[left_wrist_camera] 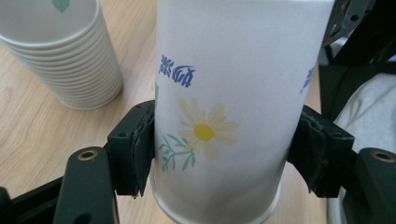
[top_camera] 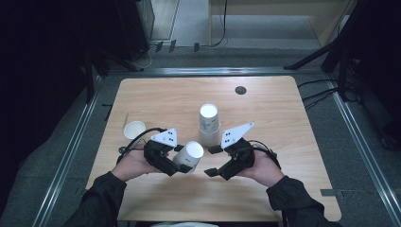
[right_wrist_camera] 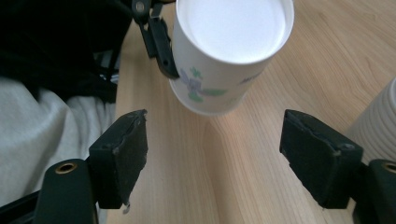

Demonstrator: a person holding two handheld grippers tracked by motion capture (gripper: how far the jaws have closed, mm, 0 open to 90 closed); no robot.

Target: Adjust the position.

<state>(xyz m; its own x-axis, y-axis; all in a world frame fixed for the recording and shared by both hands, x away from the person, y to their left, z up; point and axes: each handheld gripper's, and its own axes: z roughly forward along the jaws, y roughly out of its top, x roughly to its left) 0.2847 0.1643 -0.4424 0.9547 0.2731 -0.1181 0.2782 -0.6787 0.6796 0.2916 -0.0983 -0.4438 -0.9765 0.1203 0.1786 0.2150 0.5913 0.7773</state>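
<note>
The left hand-held gripper (top_camera: 182,166) was clamped on a flowered paper cup (top_camera: 189,156) at lower centre of the frame, its base turned toward the right hand-held gripper (top_camera: 212,161), whose jaws stood apart with nothing between them; a stack of cups (top_camera: 208,124) stood upside down mid-worktop (top_camera: 265,104); a single cup (top_camera: 134,129) lay at left.

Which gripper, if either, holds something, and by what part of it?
The left gripper clamps a flowered paper cup across its side wall, near the rim. The right gripper stands open, holding nothing.
</note>
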